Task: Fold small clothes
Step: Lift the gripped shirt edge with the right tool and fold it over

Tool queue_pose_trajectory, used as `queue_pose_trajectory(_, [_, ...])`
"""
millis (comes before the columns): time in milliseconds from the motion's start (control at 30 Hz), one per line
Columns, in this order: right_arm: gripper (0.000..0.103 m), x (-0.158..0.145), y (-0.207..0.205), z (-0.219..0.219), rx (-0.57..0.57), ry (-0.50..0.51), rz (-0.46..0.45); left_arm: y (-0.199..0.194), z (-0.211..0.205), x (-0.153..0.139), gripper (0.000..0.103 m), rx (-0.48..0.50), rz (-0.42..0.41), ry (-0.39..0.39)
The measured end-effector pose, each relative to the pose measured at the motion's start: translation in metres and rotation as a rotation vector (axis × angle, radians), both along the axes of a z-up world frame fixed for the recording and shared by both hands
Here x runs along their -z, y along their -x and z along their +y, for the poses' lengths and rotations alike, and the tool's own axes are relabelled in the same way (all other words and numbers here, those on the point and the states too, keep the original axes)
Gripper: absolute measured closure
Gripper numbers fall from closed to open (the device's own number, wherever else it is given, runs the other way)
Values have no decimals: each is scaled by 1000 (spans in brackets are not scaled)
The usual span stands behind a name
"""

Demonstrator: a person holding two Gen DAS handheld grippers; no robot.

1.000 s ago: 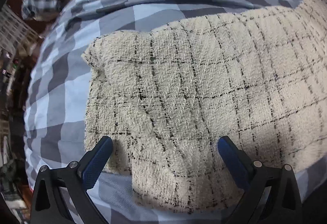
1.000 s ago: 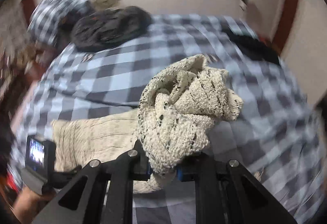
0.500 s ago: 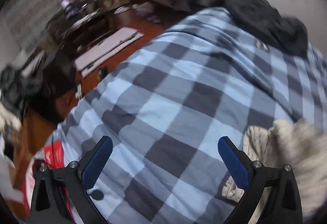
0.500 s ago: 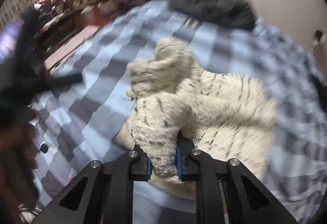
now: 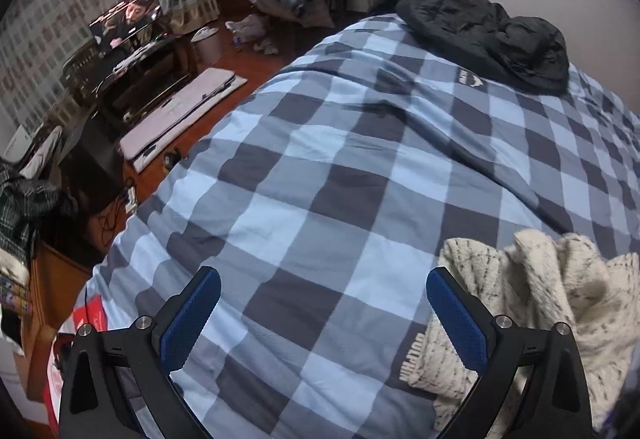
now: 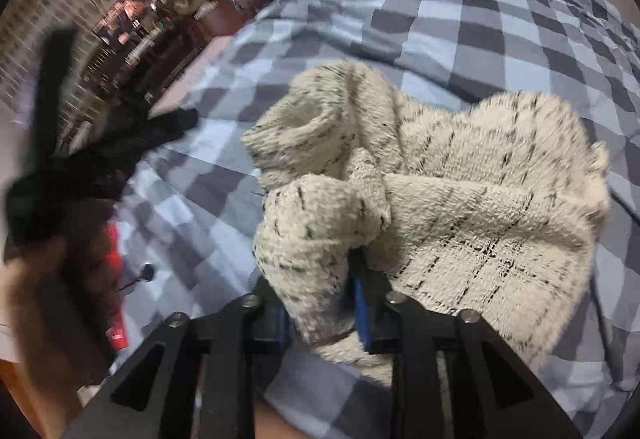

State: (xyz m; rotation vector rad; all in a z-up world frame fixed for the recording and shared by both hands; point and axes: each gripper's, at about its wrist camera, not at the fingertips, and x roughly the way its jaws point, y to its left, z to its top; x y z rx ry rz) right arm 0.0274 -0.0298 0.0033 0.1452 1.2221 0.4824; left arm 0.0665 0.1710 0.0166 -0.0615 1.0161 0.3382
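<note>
while the right claw has just been opening round a bunched fold of the cream knit on the bed | left claw spread, empty | advice: release fully, then flatten edges.

Cream knitted garment with thin dark checks bunched on blue-and-grey checked duvet; black padded jacket at far edge; to the left, on wooden floor, flat pale board.
</note>
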Motion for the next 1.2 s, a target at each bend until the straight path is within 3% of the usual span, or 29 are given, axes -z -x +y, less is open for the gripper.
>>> queue_pose_trajectory(67, [24, -6, 4, -11, 18, -101, 15, 0, -3, 0, 0, 10, -2, 0])
queue_pose_trajectory(100, [16, -7, 3, -15, 21, -144, 17, 0, -5, 0, 0, 13, -2, 2])
queue_pose_trajectory(233, [13, -8, -4, -21, 21, -246, 59, 3, -4, 3, 0, 11, 9, 3])
queue_pose_trajectory(300, [13, -25, 0, -50, 74, -339, 1, 5, -2, 6, 0, 6, 19, 16])
queue_pose_trajectory(333, [13, -31, 1, -70, 135, -330, -42, 6, -2, 6, 0, 4, 21, 32])
queue_pose_trajectory(433, [13, -25, 4, -114, 335, -121, -82, 5, -3, 3, 0, 20, 10, 94])
queue_pose_trajectory(500, [13, -12, 10, -120, 371, 20, -59, 5, -8, 2, 0, 33, 4, 99])
queue_pose_trajectory(567, [13, -7, 21, -104, 316, 114, -58, 4, -13, 2, 0, 45, 5, 76])
queue_pose_trajectory(667, [13, -5, 41, -43, 143, 319, -126, 3, -14, 4, 0, 49, 14, 74])
queue_pose_trajectory(767, [13, 18, 57, 26, -75, 548, -217, 5, -9, 6, 0, 38, 21, 108])
queue_pose_trajectory(900, [14, 55, 44, 67, -129, 841, -319, 8, 0, 7, 0, 16, 21, 161])
queue_pose_trajectory(1000, [42, 60, 26, 71, -102, 772, -267, 8, 3, 6, 0, 9, 13, 191])
queue_pose_trajectory(1033, [66, 55, 25, 72, -98, 758, -274, 8, 4, 5, 0, 6, 8, 191])
queue_pose_trajectory(1067, [79, 46, 26, 75, -101, 738, -292, 9, 4, 3, 0, 2, 2, 188])
queue_pose_trajectory(1100, [81, 35, 25, 78, -84, 723, -303, 9, 6, 1, 0, -6, -6, 181])
queue_pose_trajectory(1200, [84, -5, 22, 75, 9, 547, -306, 12, 13, -8, 0, -43, -49, 161])
